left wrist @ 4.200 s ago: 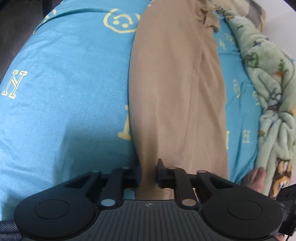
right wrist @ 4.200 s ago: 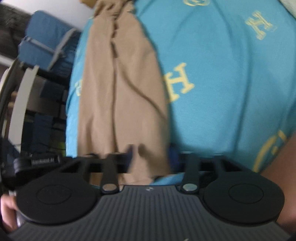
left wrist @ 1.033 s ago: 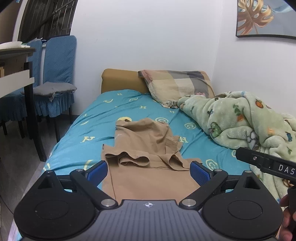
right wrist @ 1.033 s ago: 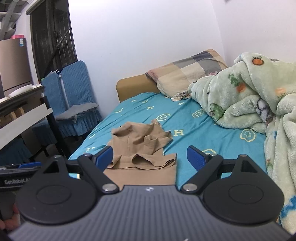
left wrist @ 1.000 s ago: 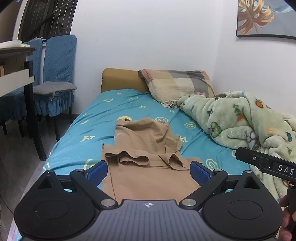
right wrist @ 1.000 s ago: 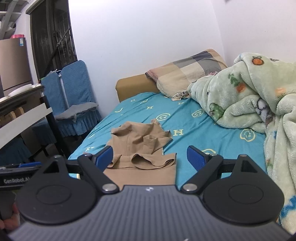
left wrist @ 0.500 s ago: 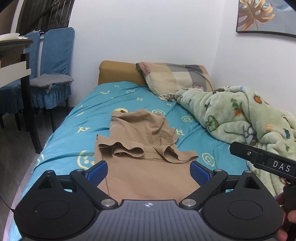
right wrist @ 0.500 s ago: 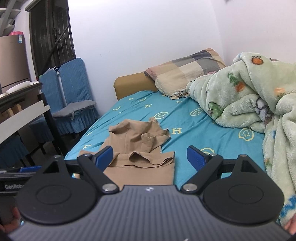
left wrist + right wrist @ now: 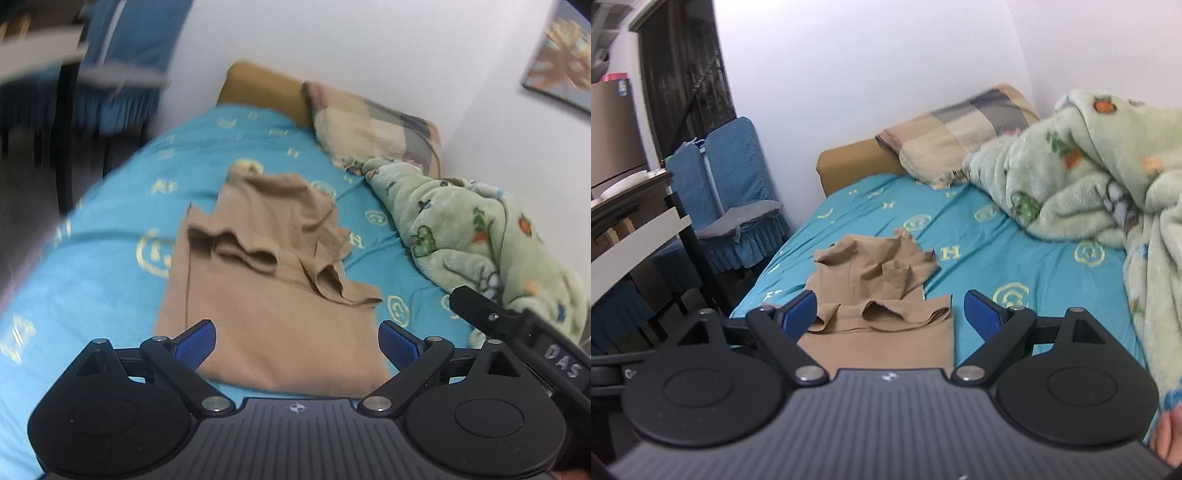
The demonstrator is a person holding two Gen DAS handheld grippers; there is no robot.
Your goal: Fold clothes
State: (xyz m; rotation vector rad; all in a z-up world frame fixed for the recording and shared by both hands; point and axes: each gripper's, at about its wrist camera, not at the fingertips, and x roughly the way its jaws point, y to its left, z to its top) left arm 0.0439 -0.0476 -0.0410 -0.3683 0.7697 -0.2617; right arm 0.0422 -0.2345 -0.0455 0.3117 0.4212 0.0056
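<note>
A tan garment (image 9: 269,288) lies folded over itself on the turquoise bedsheet (image 9: 92,280), its far part rumpled. It also shows in the right wrist view (image 9: 879,295). My left gripper (image 9: 297,343) is open and empty, just above the garment's near edge. My right gripper (image 9: 890,314) is open and empty, held above the near part of the garment. The right gripper's body (image 9: 517,328) shows at the right of the left wrist view.
A green fleece blanket (image 9: 1089,184) is heaped on the right side of the bed. A plaid pillow (image 9: 956,133) leans at the headboard (image 9: 853,166). Blue chairs (image 9: 735,192) and a table (image 9: 631,229) stand left of the bed.
Both grippers, earlier shut on the garment, are open. In the last half second the left gripper tilted down and moved closer to the garment. The right gripper barely moved.
</note>
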